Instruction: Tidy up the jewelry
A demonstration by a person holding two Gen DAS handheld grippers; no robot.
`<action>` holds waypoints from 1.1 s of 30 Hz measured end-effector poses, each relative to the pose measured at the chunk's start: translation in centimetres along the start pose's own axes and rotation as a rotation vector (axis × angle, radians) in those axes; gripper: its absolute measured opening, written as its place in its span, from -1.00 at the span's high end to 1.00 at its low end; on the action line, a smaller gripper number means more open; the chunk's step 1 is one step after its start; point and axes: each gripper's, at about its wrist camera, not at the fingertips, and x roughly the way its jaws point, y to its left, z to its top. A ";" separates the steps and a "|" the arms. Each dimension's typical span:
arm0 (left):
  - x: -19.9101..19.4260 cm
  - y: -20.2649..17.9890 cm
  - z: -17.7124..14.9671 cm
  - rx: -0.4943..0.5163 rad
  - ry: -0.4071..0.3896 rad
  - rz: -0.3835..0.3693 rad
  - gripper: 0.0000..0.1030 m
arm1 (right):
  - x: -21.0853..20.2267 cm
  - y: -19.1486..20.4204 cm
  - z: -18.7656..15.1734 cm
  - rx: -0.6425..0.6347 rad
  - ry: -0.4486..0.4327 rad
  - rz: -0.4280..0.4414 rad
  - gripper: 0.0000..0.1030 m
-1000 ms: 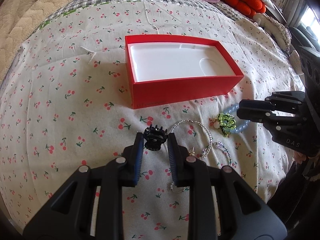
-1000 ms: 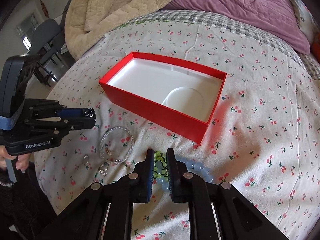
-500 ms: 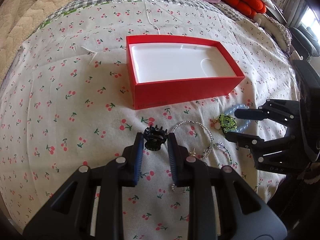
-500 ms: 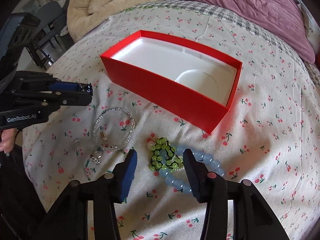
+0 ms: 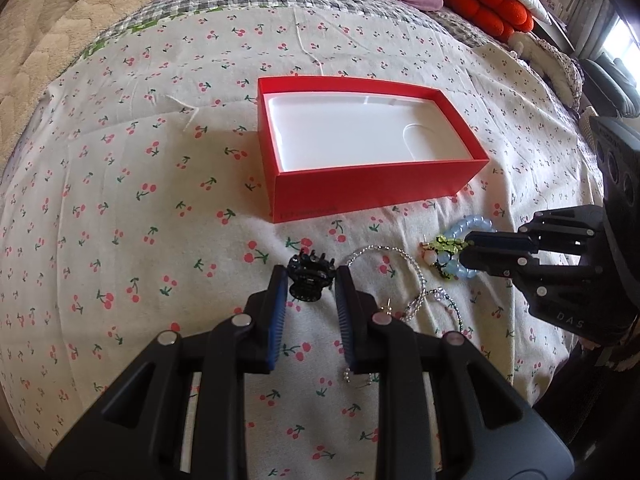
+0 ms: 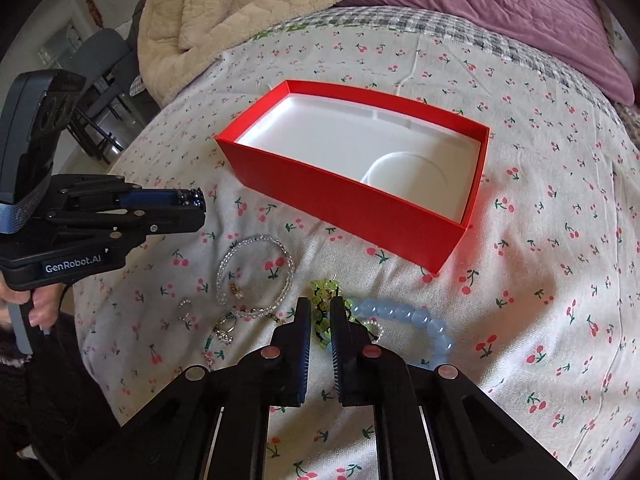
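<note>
Jewelry is lying on the cherry-print bedspread in the left wrist view, just in front of the empty red box: the left gripper is pinching a black hair claw between its narrowly parted fingers, a clear bead bracelet is lying just right of it, and the right gripper is closing on the green bead piece beside the blue bracelet. In the right wrist view, the right gripper, jaws having just been closing, is clamping the green bead piece nearly shut, the blue bracelet curling to its right, the clear bracelet and small rings lying to its left, while the left gripper is holding the claw near the box.
</note>
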 end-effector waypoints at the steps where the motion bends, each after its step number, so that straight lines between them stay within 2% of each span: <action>1: -0.1 0.0 0.0 -0.001 -0.002 0.000 0.50 | -0.2 -0.1 0.0 0.006 -0.007 -0.004 0.82; 21: -1.5 -0.2 1.1 -0.008 -0.042 -0.021 0.50 | -7.7 -0.5 2.1 0.066 -0.214 0.042 0.83; 28: -2.8 -0.3 3.2 -0.035 -0.097 -0.053 0.50 | -10.0 -0.4 4.1 0.107 -0.294 0.061 0.83; 33: -2.4 -0.5 5.2 -0.065 -0.117 -0.104 0.50 | -10.9 -0.5 5.7 0.147 -0.346 0.068 0.83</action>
